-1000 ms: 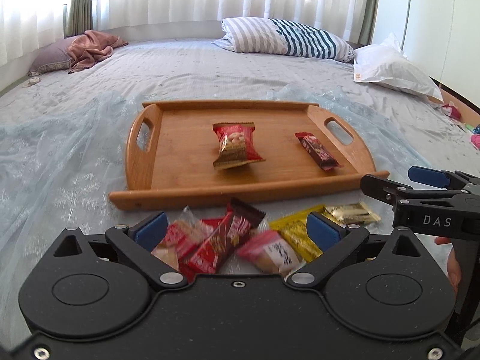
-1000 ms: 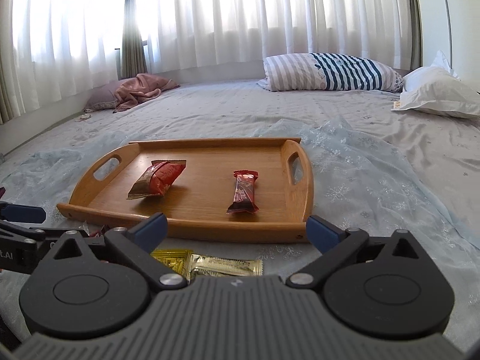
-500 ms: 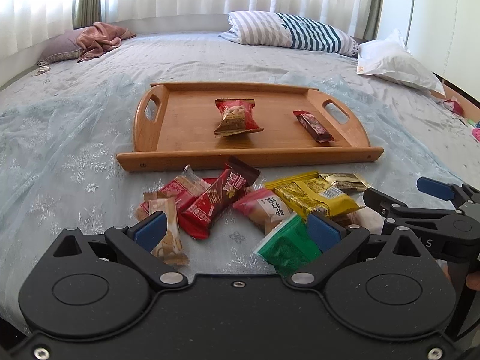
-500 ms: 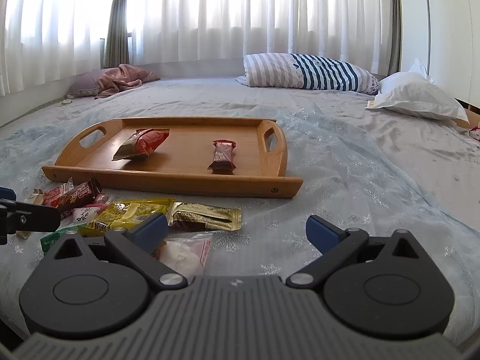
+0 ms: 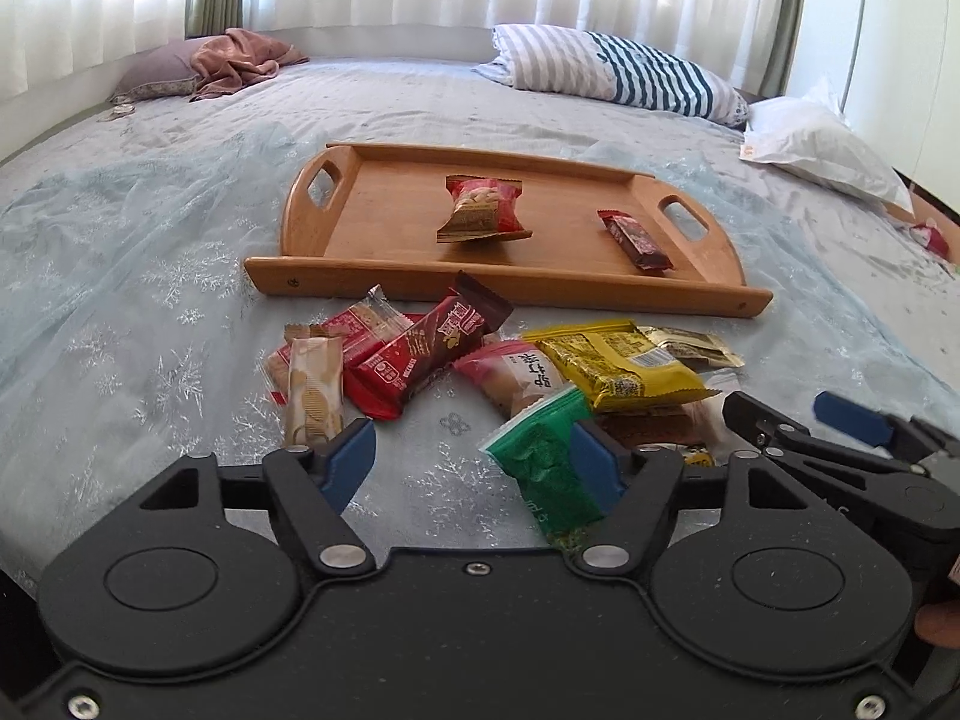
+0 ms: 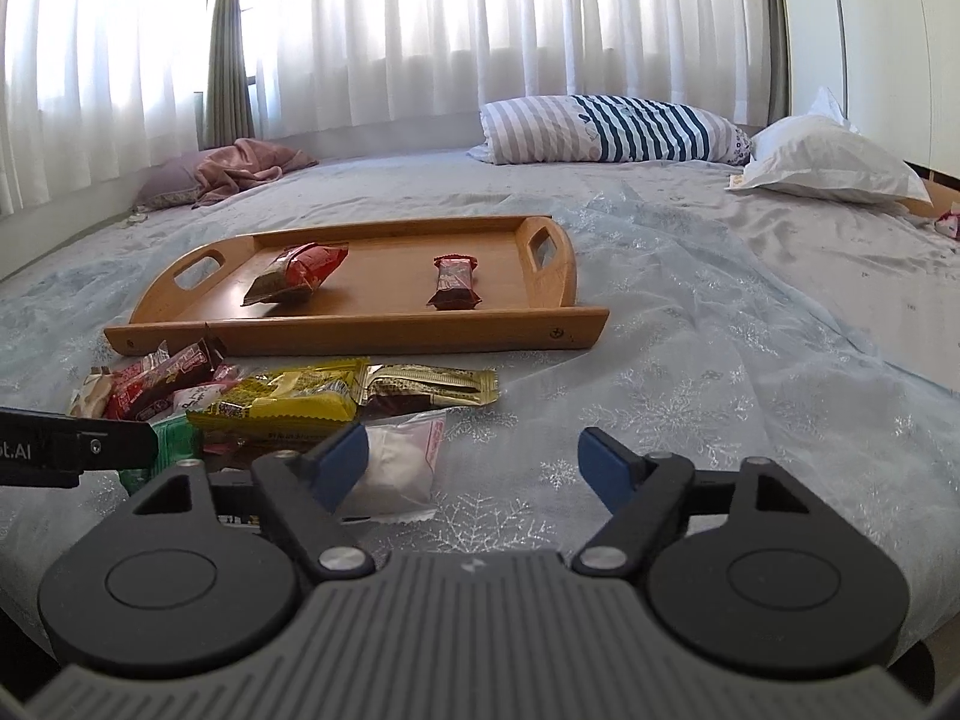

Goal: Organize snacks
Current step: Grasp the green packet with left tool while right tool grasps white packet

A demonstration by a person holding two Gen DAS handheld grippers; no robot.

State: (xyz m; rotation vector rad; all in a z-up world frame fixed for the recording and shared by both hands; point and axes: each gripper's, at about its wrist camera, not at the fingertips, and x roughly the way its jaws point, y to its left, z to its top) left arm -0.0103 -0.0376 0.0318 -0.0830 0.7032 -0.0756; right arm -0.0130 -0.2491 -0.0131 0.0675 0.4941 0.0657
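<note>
a: where do the snacks lie from each gripper?

b: on the bed (image 5: pixel 150 228), in a loose heap just this side of the wooden tray (image 5: pixel 384 222). the tray already carries a red peanut pack (image 5: pixel 483 211) and a dark red bar (image 5: pixel 635 240).

a: and the left gripper (image 5: pixel 471 465)?

b: its fingers (image 5: pixel 351 462) have just been closing but stand apart, pinching nothing. the green packet (image 5: pixel 540 468) lies at the right-hand finger, partly behind it, its long axis running from near the camera away toward the heap. whether the pad touches it, i cannot tell. a beige wafer pack (image 5: pixel 312 393) lies just beyond the left-hand finger.

a: the right gripper (image 6: pixel 474 465)?

b: its fingers have also just been closing and are spread with only bedsheet between them. a white packet (image 6: pixel 399 465) lies just at the left-hand finger, off to the left of the gap. a yellow pack (image 6: pixel 288 399) and a gold sachet (image 6: pixel 429 387) lie further on, both lengthwise across the view.

a: which hand is nearer what?

b: my judgement: the left for the green packet, the right for the white one; each would need to shift sideways to centre its packet.
</note>
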